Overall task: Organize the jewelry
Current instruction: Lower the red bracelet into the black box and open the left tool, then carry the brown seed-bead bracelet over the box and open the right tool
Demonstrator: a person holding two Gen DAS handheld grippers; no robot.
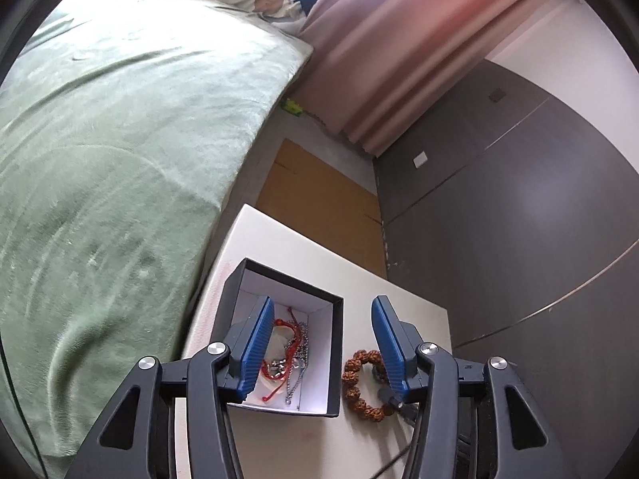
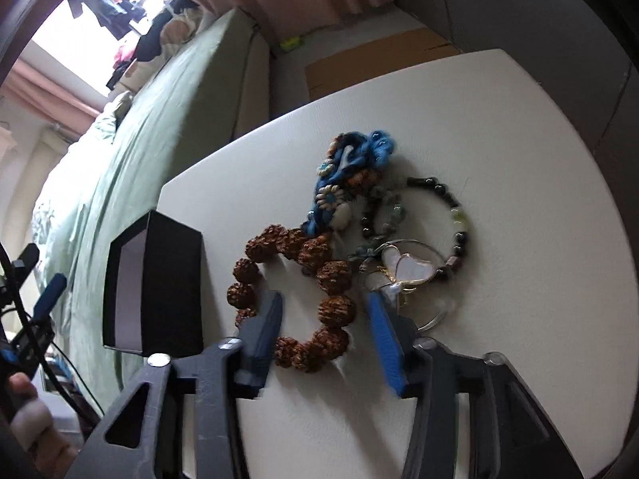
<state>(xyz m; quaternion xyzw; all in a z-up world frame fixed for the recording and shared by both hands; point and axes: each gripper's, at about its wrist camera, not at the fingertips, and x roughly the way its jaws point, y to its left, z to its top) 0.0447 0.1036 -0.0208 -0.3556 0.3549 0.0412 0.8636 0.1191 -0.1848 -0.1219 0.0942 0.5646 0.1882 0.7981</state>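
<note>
A black box [image 1: 337, 343] with a white inside stands on a white table [image 1: 303, 255]; a red cord bracelet [image 1: 281, 353] and a silver chain [image 1: 301, 353] lie in it. My left gripper [image 1: 323, 343] is open above the box, empty. A brown seed-bead bracelet [image 1: 353, 383] lies right of the box. In the right wrist view my right gripper [image 2: 325, 311] is open low over that brown bracelet [image 2: 319, 275], its jaws on either side of the near part. Beyond lie a blue yarn bracelet [image 2: 347, 167], a dark bead bracelet [image 2: 451, 203] and a butterfly ring piece [image 2: 407, 269]. The box [image 2: 159, 287] stands left.
A bed with a green cover [image 1: 120, 159] runs along the table's left side. Cardboard [image 1: 319, 195] lies on the floor beyond the table, with a pink curtain [image 1: 399, 48] and grey cabinets [image 1: 519, 207] behind. The left gripper and a hand [image 2: 28, 407] show at far left.
</note>
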